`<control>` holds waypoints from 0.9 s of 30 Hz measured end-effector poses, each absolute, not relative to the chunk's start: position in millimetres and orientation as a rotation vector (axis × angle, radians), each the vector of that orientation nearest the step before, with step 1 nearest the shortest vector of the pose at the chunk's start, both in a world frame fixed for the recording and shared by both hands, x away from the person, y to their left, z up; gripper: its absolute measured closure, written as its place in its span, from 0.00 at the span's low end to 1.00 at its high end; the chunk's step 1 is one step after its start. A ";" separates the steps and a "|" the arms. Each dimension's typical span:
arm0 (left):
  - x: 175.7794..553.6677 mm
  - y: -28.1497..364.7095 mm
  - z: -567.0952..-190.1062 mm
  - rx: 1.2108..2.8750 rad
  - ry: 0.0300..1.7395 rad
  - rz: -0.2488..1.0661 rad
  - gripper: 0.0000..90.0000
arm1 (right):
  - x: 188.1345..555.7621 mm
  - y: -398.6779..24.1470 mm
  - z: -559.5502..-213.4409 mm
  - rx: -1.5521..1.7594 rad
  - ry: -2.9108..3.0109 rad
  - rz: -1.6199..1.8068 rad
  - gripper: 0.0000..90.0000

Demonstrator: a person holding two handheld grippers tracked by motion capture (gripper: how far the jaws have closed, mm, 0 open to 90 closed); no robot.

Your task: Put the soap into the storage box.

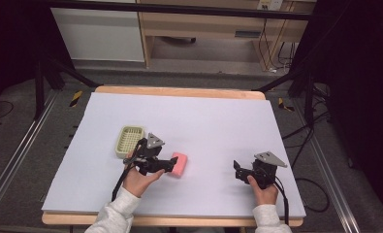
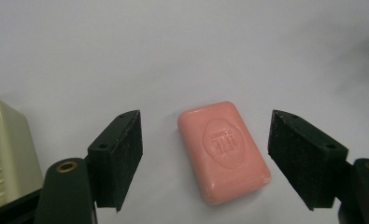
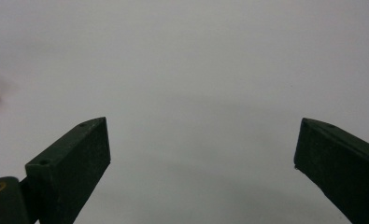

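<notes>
A pink rectangular bar of soap [image 2: 223, 152] with an oval stamp pressed into its top lies flat on the white-covered desk [image 1: 203, 121], left of centre and nearer the front edge; the left gripper [image 1: 170, 165] frames it, jaws spread wide on either side, neither pad touching; a cream slotted plastic soap dish [image 1: 129, 141] stands just beyond, toward the left edge, close behind the person's left hand [image 1: 139, 181]; the right gripper [image 1: 238, 171], held well apart near the front right corner, rests with jaws parted over bare surface.
</notes>
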State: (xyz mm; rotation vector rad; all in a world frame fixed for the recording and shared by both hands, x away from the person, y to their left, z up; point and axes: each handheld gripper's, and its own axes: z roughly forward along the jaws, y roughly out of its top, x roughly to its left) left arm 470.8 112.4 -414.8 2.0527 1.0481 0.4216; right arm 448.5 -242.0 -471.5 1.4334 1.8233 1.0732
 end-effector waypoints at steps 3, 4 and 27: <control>472.4 109.5 -415.4 2.070 1.048 0.424 0.29 | 448.4 -242.0 -471.5 1.433 1.826 1.072 0.05; 472.7 108.3 -415.8 2.070 1.048 0.425 0.29 | 448.4 -242.0 -471.5 1.432 1.826 1.072 0.05; 482.7 86.1 -431.4 2.142 1.069 0.408 0.27 | 448.5 -242.5 -471.6 1.438 1.825 1.081 0.05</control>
